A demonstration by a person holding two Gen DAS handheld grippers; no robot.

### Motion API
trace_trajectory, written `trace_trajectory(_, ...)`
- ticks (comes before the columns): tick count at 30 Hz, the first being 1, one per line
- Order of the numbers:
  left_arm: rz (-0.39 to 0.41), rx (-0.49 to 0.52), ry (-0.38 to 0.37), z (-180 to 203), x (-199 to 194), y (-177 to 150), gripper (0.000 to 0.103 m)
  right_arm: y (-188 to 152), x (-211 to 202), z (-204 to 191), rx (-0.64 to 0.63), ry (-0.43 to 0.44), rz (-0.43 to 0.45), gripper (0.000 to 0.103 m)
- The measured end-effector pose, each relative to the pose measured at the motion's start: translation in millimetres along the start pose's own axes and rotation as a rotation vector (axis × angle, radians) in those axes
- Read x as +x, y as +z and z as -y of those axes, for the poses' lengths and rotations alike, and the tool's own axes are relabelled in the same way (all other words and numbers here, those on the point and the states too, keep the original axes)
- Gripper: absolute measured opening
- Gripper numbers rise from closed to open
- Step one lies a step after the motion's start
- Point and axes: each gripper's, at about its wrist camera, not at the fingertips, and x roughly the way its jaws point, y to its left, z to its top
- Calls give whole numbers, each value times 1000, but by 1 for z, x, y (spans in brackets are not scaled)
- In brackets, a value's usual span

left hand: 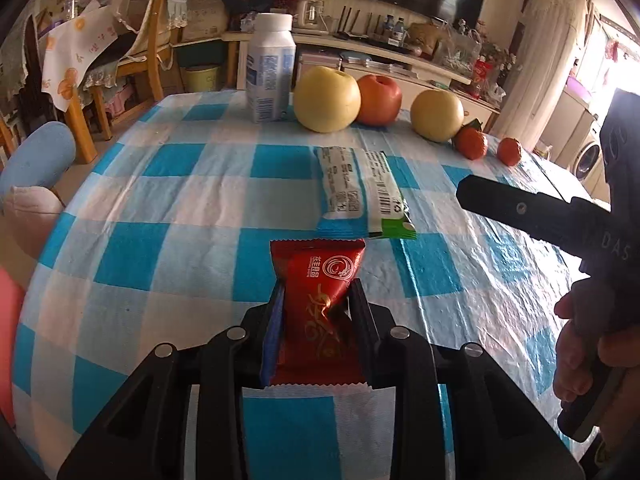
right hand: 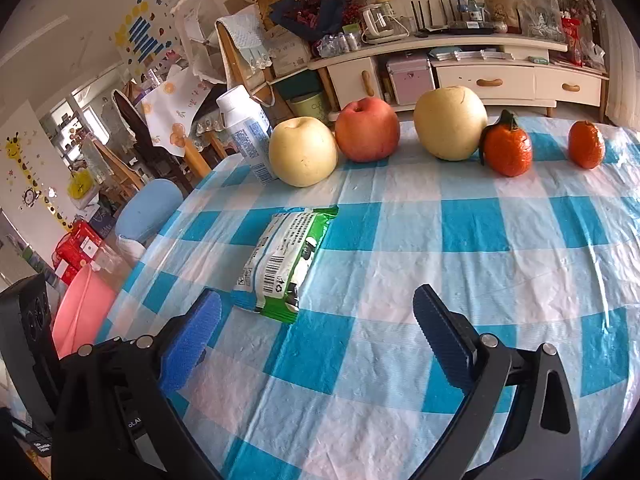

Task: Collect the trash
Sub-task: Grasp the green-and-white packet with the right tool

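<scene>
My left gripper (left hand: 318, 292) is shut on a red snack wrapper (left hand: 320, 304) and holds it just above the blue-checked tablecloth (left hand: 180, 208). A white and green wrapper (left hand: 362, 192) lies flat on the cloth just beyond it; it also shows in the right wrist view (right hand: 286, 264). My right gripper (right hand: 316, 312) is open and empty, low over the cloth, with its left pad close to the near end of the white and green wrapper. It shows from the side in the left wrist view (left hand: 520, 208). A white bottle (left hand: 270, 68) stands at the far edge.
A row of fruit stands along the table's far edge: a yellow pear (right hand: 302, 152), a red apple (right hand: 367, 130), another pear (right hand: 450, 122) and two tangerines (right hand: 508, 148). A pink basin (right hand: 82, 312) sits off the table's left side. Chairs (left hand: 136, 40) stand behind.
</scene>
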Motion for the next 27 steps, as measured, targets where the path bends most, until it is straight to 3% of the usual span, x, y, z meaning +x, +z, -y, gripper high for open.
trace_trajectory(2,12,-14,19,-8,-3,3,33,1,7,-3,1,17,-5,95)
trace_trajectory(5,28,-53,41,-22,-9,7,33,2,20,-7,4,35,-27,84)
trace_trajectory(11,64,-101,75,-42,-20,13,33,6,39,-11,28,53,-52,83)
trace_trajectory(27,81,-150,105,-63,-27,13,33,16,79,-45,-148,-5,-113,83)
